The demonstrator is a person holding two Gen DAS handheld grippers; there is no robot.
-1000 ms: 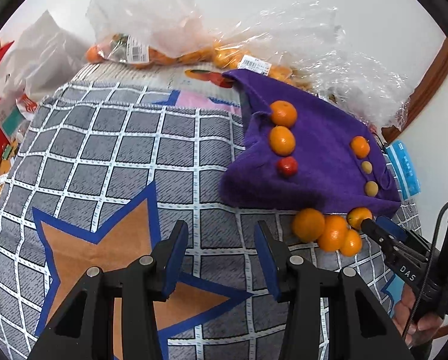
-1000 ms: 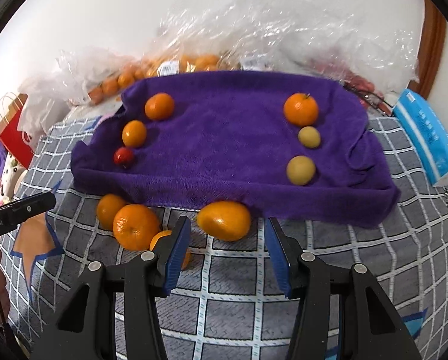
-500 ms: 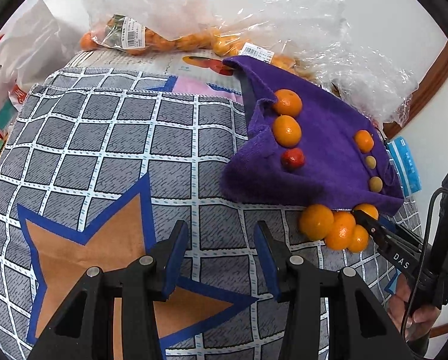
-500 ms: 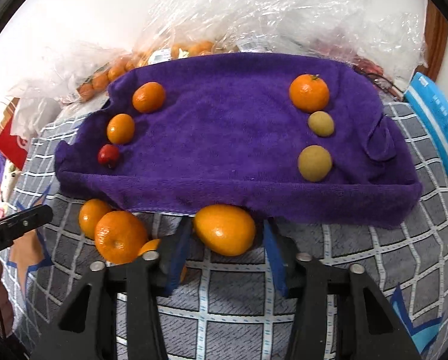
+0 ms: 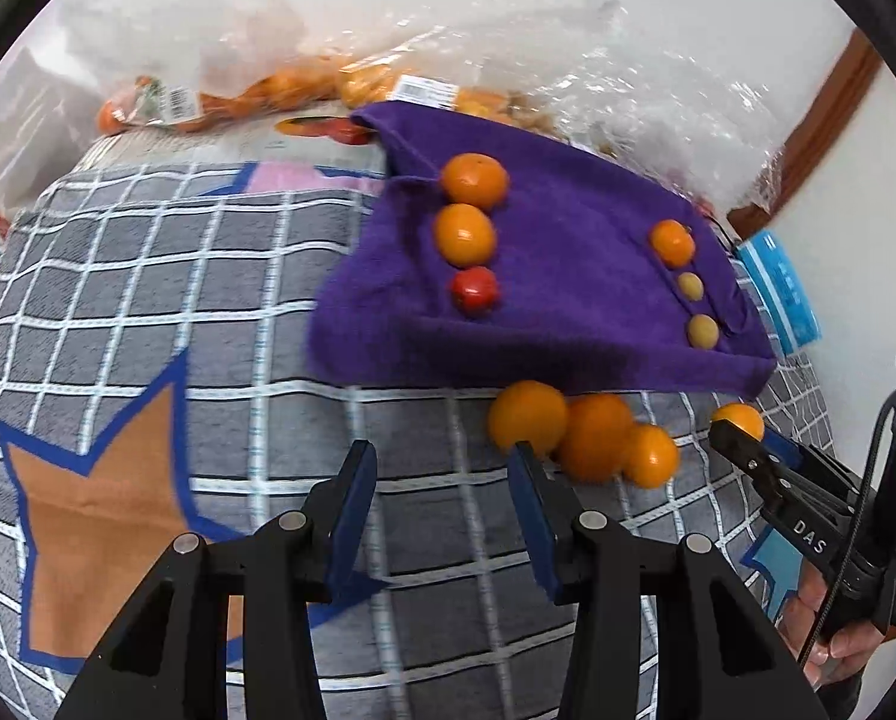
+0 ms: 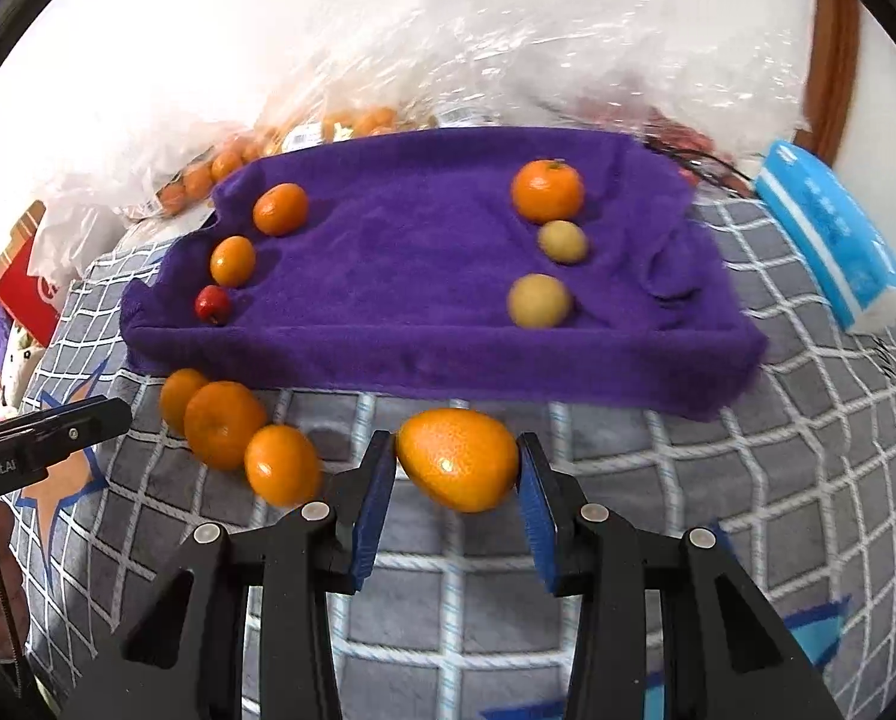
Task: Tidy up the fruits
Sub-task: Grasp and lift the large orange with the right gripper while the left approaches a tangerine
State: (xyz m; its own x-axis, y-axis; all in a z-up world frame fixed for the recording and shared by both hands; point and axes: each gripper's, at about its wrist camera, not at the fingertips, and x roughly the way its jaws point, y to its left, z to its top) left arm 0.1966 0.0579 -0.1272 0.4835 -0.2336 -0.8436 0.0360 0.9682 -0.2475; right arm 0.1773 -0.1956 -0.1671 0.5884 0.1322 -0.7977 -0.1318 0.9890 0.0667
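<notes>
Where oranges (image 6: 226,423) crowd, purple towel (image 6: 412,276) behind.

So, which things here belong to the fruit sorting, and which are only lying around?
Belong to the job:
- purple towel with six fruits in two rows
- large orange, right gripper closed on it
- three oranges on the checked cover
- left gripper, open and empty

Lying about:
- plastic bags of fruit
- blue tissue pack
- red box

I'm seeing a large orange (image 6: 457,459) sitting pinched between my right fingers (image 6: 382,480), just before the purple towel (image 6: 400,276). Three oranges (image 6: 226,423) are clustering to its left. Six fruits are lying in two rows on the towel.
</notes>
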